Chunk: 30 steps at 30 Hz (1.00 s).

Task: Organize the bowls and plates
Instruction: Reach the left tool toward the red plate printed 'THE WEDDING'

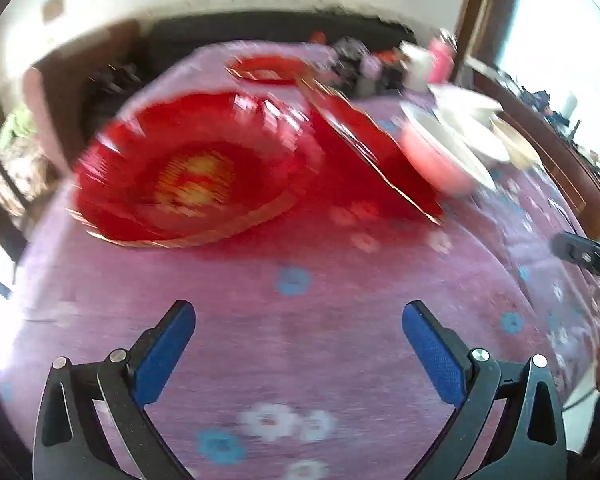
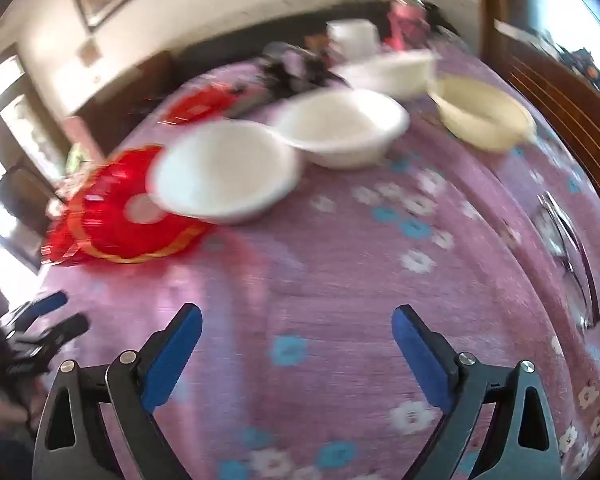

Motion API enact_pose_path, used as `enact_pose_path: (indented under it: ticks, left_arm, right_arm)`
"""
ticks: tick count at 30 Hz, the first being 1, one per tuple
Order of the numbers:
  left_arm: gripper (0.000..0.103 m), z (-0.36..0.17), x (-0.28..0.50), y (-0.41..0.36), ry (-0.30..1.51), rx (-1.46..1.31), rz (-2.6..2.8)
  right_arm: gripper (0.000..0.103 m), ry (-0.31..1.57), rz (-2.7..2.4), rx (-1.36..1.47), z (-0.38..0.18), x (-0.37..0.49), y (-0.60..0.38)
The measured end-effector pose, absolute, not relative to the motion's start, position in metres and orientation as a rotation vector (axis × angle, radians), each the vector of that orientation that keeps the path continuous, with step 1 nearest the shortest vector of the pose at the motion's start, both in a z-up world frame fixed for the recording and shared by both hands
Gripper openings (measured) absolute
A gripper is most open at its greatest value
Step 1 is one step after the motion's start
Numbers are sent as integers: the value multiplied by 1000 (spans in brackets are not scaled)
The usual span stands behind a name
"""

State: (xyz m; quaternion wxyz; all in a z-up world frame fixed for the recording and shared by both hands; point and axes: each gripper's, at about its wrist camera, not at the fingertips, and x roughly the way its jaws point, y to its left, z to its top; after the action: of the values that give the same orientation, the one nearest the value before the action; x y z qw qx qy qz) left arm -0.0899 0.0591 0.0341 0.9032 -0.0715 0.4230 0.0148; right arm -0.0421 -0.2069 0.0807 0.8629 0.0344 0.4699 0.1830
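The left wrist view, blurred, has a red plate (image 1: 188, 176) with a gold rim lying on the purple flowered tablecloth (image 1: 300, 272). A second red plate (image 1: 364, 148) leans tilted beside it, and a third (image 1: 272, 68) lies farther back. My left gripper (image 1: 299, 308) hovers open and empty in front of them. In the right wrist view a white bowl (image 2: 224, 168) overlaps a red plate (image 2: 116, 216), with two more white bowls (image 2: 344, 128) (image 2: 388, 70) and a cream bowl (image 2: 484, 112) behind. My right gripper (image 2: 297, 313) is open and empty, short of the bowls.
A white cup (image 2: 352, 38), a pink bottle (image 2: 404, 20) and dark clutter stand at the table's far end. A shiny metal object (image 2: 568, 248) lies near the right edge. A wooden bench or rail (image 2: 560, 80) runs along the right side.
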Motion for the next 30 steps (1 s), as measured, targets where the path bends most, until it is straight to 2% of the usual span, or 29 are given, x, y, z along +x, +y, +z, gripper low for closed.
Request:
enact_pose_path:
  ticks: [4, 9, 15, 17, 20, 28, 30]
  left_arm:
    - [103, 54, -106, 77, 740, -74, 195]
    - [103, 60, -113, 89, 678, -32, 251]
    - [103, 49, -103, 100, 770, -7, 267]
    - [103, 50, -105, 104, 766, 16, 278]
    - [103, 54, -106, 115, 762, -26, 256]
    - [103, 79, -100, 170, 756, -173, 210]
    - [103, 85, -90, 181, 752, -179, 197]
  right_arm:
    - [98, 940, 467, 44, 94, -50, -178]
    - [98, 945, 597, 43, 97, -59, -136]
    - [97, 968, 666, 61, 92, -67, -107]
    - [84, 994, 692, 66, 88, -67, -99]
    - [71, 1041, 734, 56, 82, -65, -81]
    - [66, 1045, 785, 113, 83, -51, -46]
    - [60, 1066, 782, 157, 80, -41, -36]
